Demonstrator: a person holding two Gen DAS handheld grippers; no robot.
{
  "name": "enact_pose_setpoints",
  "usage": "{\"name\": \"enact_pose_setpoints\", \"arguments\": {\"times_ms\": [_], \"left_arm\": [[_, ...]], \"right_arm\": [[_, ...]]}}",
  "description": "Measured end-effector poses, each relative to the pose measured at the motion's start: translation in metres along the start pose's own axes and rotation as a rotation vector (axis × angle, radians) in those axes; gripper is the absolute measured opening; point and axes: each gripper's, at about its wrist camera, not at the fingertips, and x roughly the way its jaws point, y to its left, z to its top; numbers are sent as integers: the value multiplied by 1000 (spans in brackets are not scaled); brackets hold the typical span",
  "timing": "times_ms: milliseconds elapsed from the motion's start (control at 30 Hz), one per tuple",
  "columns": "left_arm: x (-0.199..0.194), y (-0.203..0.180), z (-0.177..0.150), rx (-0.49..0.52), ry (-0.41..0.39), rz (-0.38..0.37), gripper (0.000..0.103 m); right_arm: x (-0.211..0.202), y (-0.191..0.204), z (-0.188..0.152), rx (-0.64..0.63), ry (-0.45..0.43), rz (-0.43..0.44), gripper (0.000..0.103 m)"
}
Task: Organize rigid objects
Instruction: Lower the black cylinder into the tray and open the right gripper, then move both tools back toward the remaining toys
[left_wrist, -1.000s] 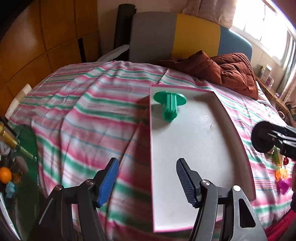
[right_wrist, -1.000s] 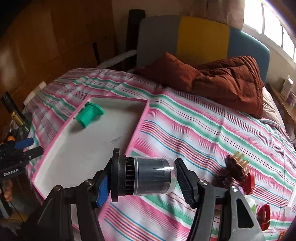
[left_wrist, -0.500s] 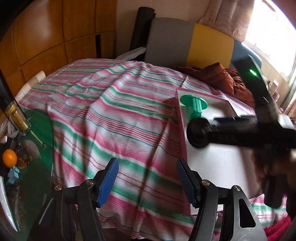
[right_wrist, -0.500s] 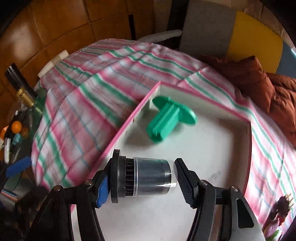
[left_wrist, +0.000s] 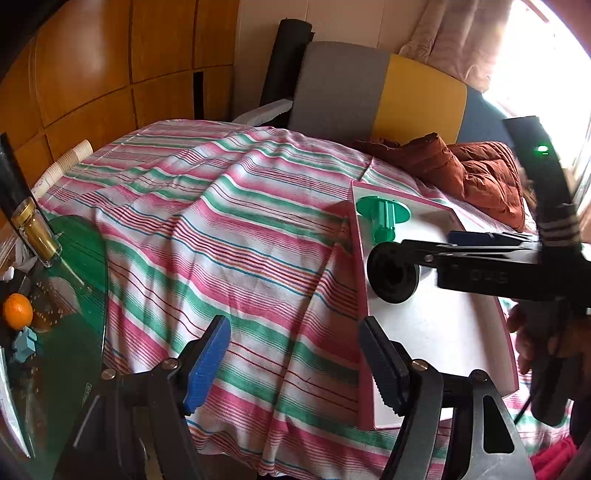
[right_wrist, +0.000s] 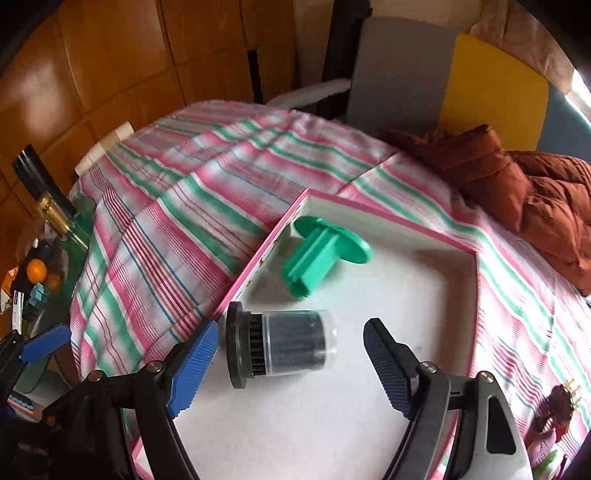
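Both tongs (left_wrist: 295, 363) (right_wrist: 291, 363) opening, angled down

A black-capped clear canister (right_wrist: 280, 343) lay on its side in the white, pink-rimmed tray (right_wrist: 369, 424). A green plastic spool (right_wrist: 321, 254) lay tilted near the tray's far corner.

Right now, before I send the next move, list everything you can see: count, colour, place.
tray: one, white with pink rim, on the bed
green spool: one, lying in the tray's far corner
black canister: one, clear cap, on its side in the tray
bedspread: one, pink, green and white stripes
brown jacket: one, by the headboard
orange: one, on the green glass table
left gripper: jaws opening, nothing between
right gripper: jaws opening, canister between, pads clear of it
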Motion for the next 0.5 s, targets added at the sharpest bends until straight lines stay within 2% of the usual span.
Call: {"name": "enact_pose_setpoints", "arguments": {"times_ms": [200, 500], "left_arm": [[-6, -7, -2, 18, -6, 4, 72], [-19, -30, -5, 78, -25, -15, 73]], "right_arm": [[-37, -10, -20, 0, -58, -27, 82], [-83, -54, -68, 47, -58, -132, 82]]}}
